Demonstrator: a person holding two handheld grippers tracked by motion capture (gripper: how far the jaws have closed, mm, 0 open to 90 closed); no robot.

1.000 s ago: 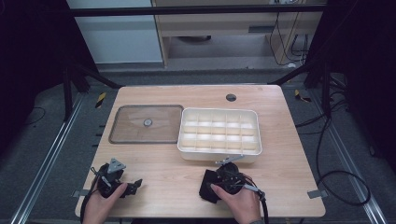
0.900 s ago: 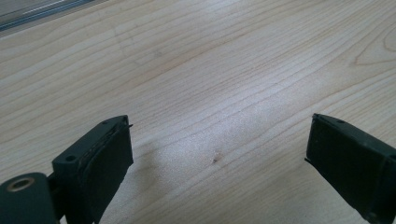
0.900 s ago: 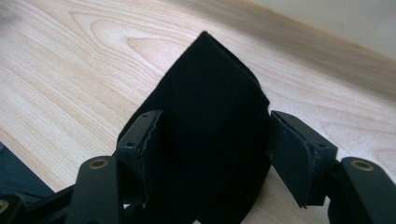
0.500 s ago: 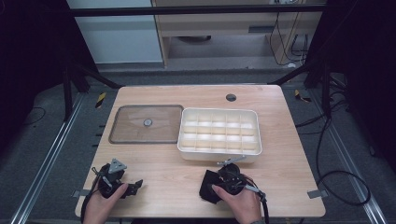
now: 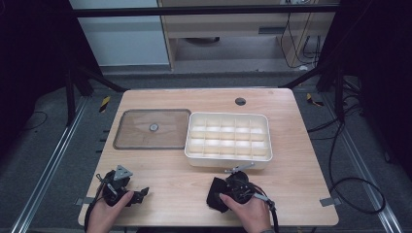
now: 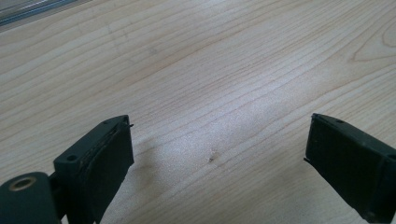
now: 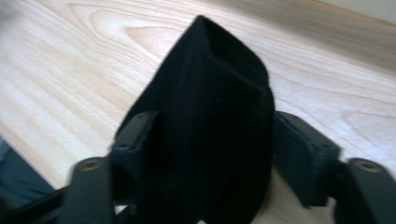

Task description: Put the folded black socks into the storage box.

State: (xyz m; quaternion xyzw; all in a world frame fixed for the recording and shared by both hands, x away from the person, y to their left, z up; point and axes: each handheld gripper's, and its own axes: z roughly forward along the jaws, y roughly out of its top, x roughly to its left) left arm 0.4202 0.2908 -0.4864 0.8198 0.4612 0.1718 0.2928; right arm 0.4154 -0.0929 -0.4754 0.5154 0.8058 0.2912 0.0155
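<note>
The white compartment tray (image 5: 227,139) sat on the wooden worktop (image 5: 301,165), right of its middle, its small cells looking bare from the high view. Just to the tray's left lay a flat, dark transparent lid (image 5: 152,128) with a small round knob at its centre, close beside the tray but not touching it. Beyond the tray, toward the far edge of the worktop, was a round cable hole (image 5: 240,101).

On the near side of the tray, close to its front wall, the right gripper (image 5: 218,194) was held in the person's right hand (image 5: 248,211). Its fingers (image 7: 299,154) were pinching a bunched black cloth (image 7: 210,135), which stood up between them over the worktop.

Well to the left of the tray's near corner, in front of the lid, the left gripper (image 5: 141,193) rested in the person's left hand (image 5: 108,211). Its fingers (image 6: 105,158) were spread wide, with bare wood between them and nothing held.
</note>
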